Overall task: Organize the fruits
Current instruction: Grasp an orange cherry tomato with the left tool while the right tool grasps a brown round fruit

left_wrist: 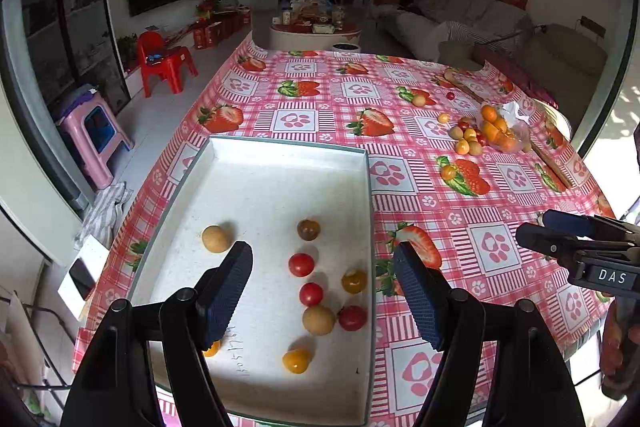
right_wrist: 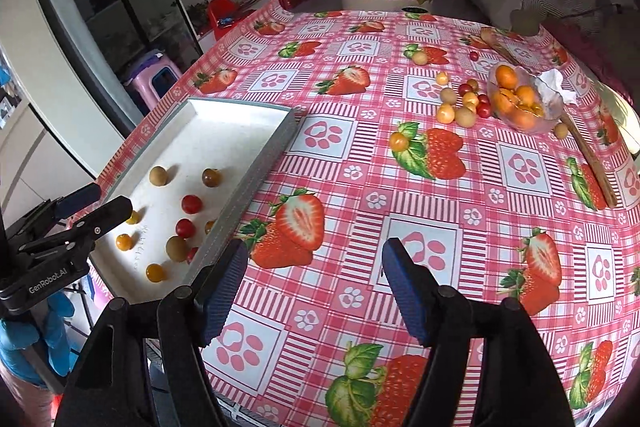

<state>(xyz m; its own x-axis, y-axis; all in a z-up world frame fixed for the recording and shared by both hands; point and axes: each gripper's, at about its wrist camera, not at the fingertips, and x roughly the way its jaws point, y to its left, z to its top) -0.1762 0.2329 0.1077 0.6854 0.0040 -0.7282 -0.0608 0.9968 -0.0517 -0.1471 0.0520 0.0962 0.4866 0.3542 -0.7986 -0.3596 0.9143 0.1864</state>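
Note:
A white tray [left_wrist: 256, 163] lies on the strawberry tablecloth and holds several small fruits: red cherry tomatoes [left_wrist: 301, 264], yellow ones [left_wrist: 296, 360] and tan longans [left_wrist: 319, 320]. My left gripper [left_wrist: 323, 263] is open and empty above the tray's near end. My right gripper [right_wrist: 312, 259] is open and empty above the cloth, right of the tray [right_wrist: 240, 183]. More loose fruits [right_wrist: 460, 103] lie in a cluster at the far right, beside a clear bag of oranges [right_wrist: 520, 99]. One yellow fruit [right_wrist: 399, 141] lies apart, nearer to me.
A wooden stick [right_wrist: 588, 159] lies right of the bag. A crumpled tissue [right_wrist: 554, 83] sits at the bag. The table's left edge [right_wrist: 160, 103] runs just past the tray. Stools and a red chair [left_wrist: 164, 63] stand on the floor at left.

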